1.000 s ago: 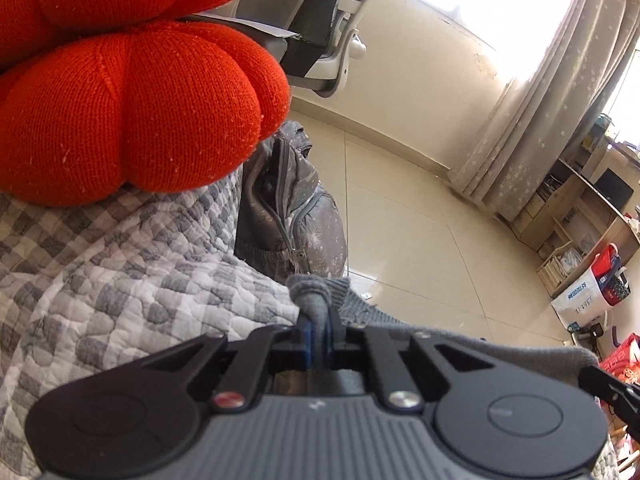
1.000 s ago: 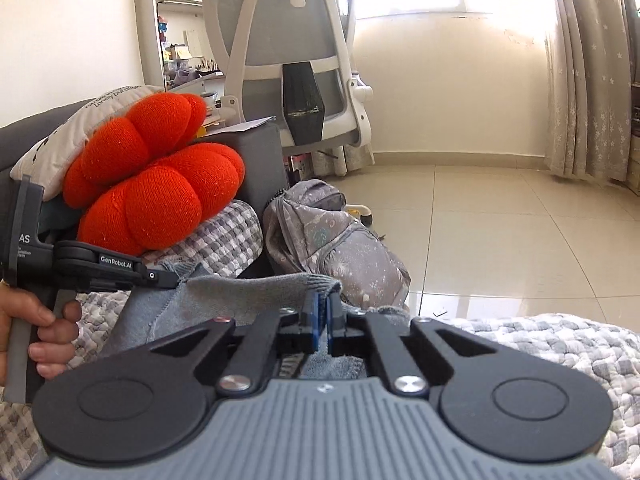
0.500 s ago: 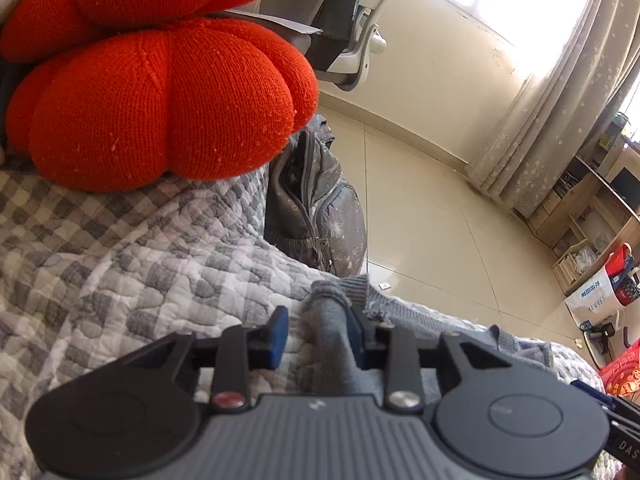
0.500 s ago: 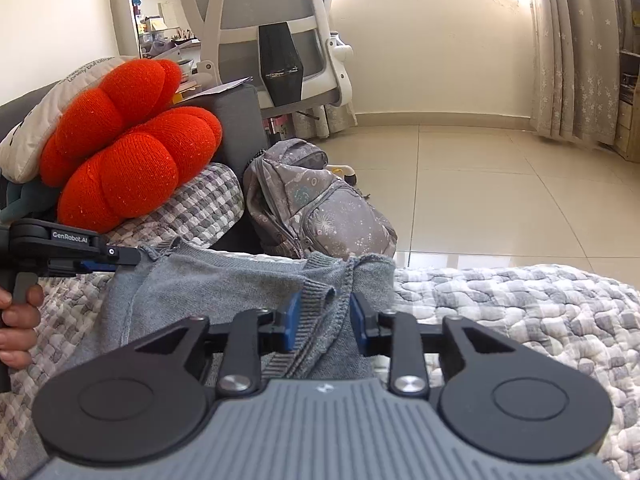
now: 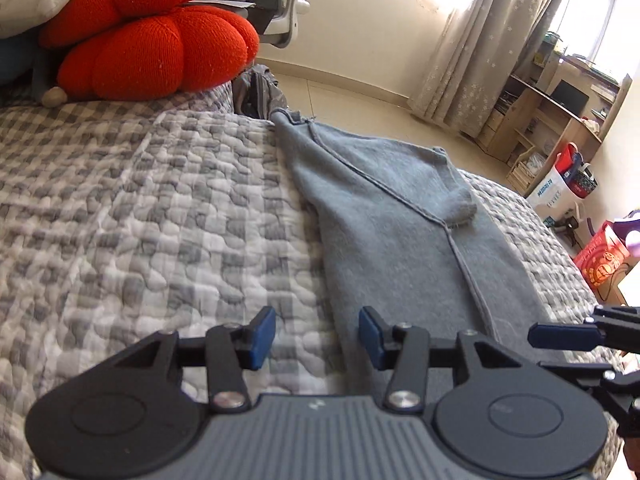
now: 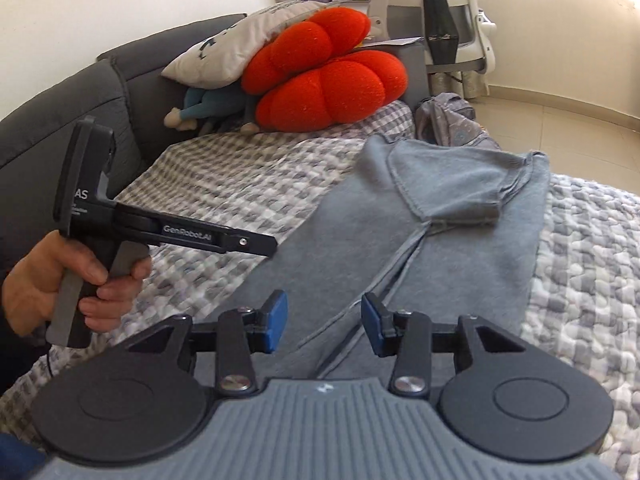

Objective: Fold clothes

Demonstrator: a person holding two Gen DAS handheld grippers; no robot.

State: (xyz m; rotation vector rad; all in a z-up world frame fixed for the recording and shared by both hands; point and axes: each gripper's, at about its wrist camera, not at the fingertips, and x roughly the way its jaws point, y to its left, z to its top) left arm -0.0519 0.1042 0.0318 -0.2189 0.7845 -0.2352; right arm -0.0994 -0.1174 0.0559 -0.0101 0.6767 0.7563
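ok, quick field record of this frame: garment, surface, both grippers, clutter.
garment: grey sweater, lying flat and lengthwise on the quilt, one part folded over near its far end
surface: grey-white checked quilt over a dark sofa
left gripper: jaws just opened, apart, nothing between them, over the sweater's left edge
right gripper: jaws just opened, apart, empty, above the sweater
clutter: orange cushion, white pillow on it, grey backpack on the floor beyond
fold status: released, not yet finished
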